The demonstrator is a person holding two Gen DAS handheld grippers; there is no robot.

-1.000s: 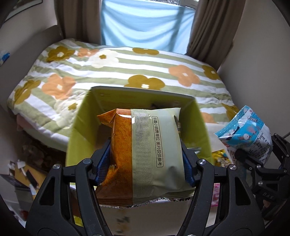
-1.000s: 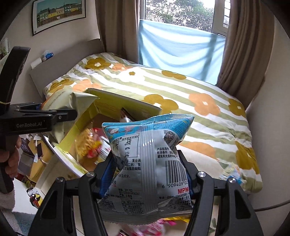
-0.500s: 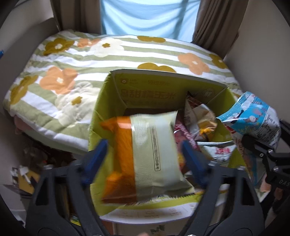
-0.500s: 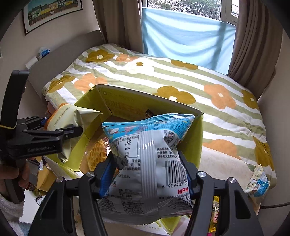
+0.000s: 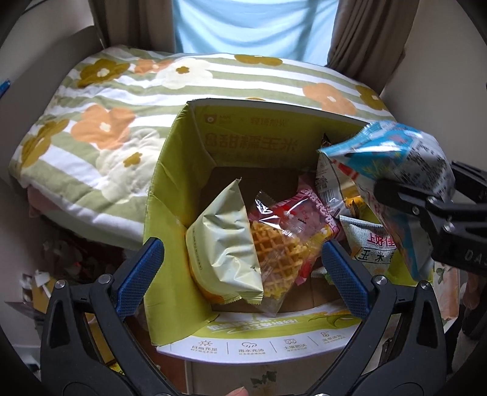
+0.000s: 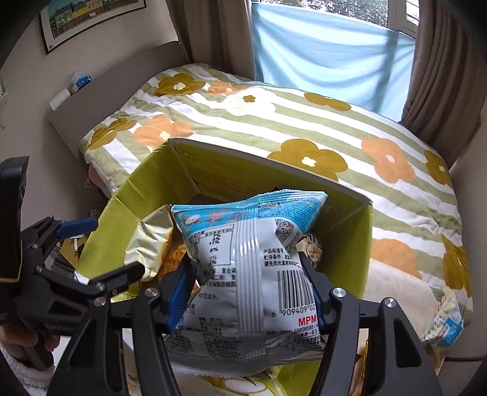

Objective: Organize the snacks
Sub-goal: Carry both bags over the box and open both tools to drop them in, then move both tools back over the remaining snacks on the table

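Bedroom backdrop: a bed (image 5: 127, 121) under a striped quilt with big orange, mustard and white flowers, brown curtains (image 6: 213, 33) either side of a blue-draped window, one framed picture (image 6: 88, 15) on the wall. Right up against the bed stands one yellow-green cardboard box (image 5: 170, 189), flaps up, printed lettering on its inner wall.

Look inside that box! One pale green snack bag (image 5: 225, 243) with an orange edge lies against the left wall. Touching it on the right, one clear-wrapped waffle pack (image 5: 280, 246) with pink and red print. Further right, one white packet with green lettering (image 5: 371, 243), and at least one more packet tucked behind it, too hidden to name. So four snacks countable in the box.

Left gripper (image 5: 240, 265) hangs over the box with its blue pads (image 5: 138, 274) spread wide, grasping nothing, the green bag lying loose below them.

Right gripper (image 6: 249, 292) is clenched on one blue-and-white snack bag (image 6: 252, 262), barcode side up, held above the box's right half, not yet inside.

Off to the right, one more blue-and-white packet (image 6: 444, 326) lies at the bed's edge, outside the box.
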